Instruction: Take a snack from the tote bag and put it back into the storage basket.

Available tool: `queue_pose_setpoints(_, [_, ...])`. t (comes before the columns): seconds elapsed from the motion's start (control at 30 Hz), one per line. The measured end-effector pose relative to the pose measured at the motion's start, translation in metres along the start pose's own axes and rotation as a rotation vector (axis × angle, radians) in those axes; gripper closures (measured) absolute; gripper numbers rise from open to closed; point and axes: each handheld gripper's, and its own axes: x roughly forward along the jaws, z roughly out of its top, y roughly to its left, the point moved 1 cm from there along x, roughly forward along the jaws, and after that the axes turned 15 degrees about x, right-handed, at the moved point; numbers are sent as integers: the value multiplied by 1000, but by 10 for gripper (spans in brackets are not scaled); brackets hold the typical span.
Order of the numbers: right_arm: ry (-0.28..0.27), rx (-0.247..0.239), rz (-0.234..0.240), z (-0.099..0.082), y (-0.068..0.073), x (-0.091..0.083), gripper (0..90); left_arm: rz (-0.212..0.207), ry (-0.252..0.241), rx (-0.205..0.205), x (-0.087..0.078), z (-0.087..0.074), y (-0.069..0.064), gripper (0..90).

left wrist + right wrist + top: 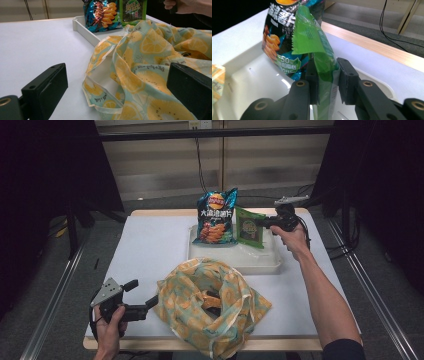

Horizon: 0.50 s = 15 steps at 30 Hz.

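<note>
A: What is seen at the left of the table (150, 245)?

B: The left gripper (141, 296) is held low at the near left corner, pointed toward the cloth bag (212, 305). In the left gripper view its jaws are set wide apart, and nothing is clamped between them. One jaw is just beside the bag's edge, or on it; contact cannot be told for sure.

A: And the bag itself?

B: It is spread in a crumpled heap at the near middle of the table, printed with lemon slices (150, 45) on pale green. Its mouth is turned upward, and something orange (212, 301) is glimpsed inside. What that is cannot be made out.

A: What is found behind it?

B: A white tray (250, 262) is set just behind the bag. A blue chip bag (216, 217) is stood upright at the tray's back left.

A: And further right?

B: A green packet (250, 227) is held upright just beside the chip bag, over the tray's back part. It is gripped by the right gripper (264, 222), which is reached in from the right. In the right gripper view the packet (322, 57) is pinched between the two narrow-set jaws, near its side edge, with its serrated top raised above them. Whether its lower end is rested on the tray is hidden.
</note>
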Motion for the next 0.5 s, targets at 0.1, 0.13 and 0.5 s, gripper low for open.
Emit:
queue_pose_setpoints(0.1, [-2, 7, 0, -1, -2, 3, 722, -13, -6, -6, -1, 0, 1, 34])
queue_pose_setpoints(0.13, [-2, 7, -4, 0, -3, 4, 721, -11, -6, -7, -1, 0, 1, 35])
queue_pose_setpoints(0.5, [15, -3, -79, 4, -7, 8, 690, -23, 9, 15, 0, 0, -1, 34])
